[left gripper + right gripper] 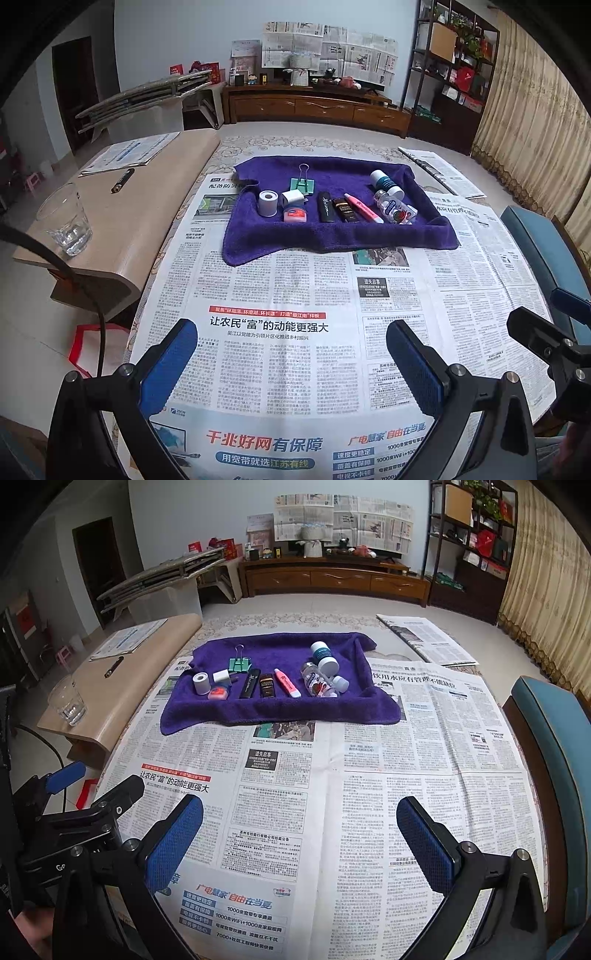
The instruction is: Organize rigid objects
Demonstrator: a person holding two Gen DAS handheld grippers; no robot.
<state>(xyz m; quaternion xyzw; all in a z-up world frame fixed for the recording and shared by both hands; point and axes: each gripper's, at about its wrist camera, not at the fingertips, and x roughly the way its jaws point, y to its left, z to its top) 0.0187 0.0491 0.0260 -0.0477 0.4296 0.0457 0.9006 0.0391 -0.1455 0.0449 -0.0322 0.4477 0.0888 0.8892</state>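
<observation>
A purple towel (pixel 332 236) (pixel 258 712) lies on the newspaper-covered table and holds several small items in a row: a white tape roll (pixel 267 203) (pixel 201 683), a white charger plug (pixel 292 198), a pink tin (pixel 294 215), a green binder clip (pixel 303 183) (pixel 239 663), two black tubes (pixel 325 206), a pink highlighter (pixel 364 208) (pixel 287 683), a clear pill bottle (pixel 395 207) (pixel 319 683) and a white-and-teal bottle (pixel 386 182) (pixel 324 654). My left gripper (pixel 291 363) and right gripper (pixel 300 843) are both open and empty, well short of the towel.
A glass (pixel 65 221) (pixel 68 701) and a black pen (pixel 122 181) sit on a wooden side table (pixel 147 206) at the left. A blue chair (pixel 554 738) stands at the right. Newspaper (pixel 332 794) covers the table between grippers and towel.
</observation>
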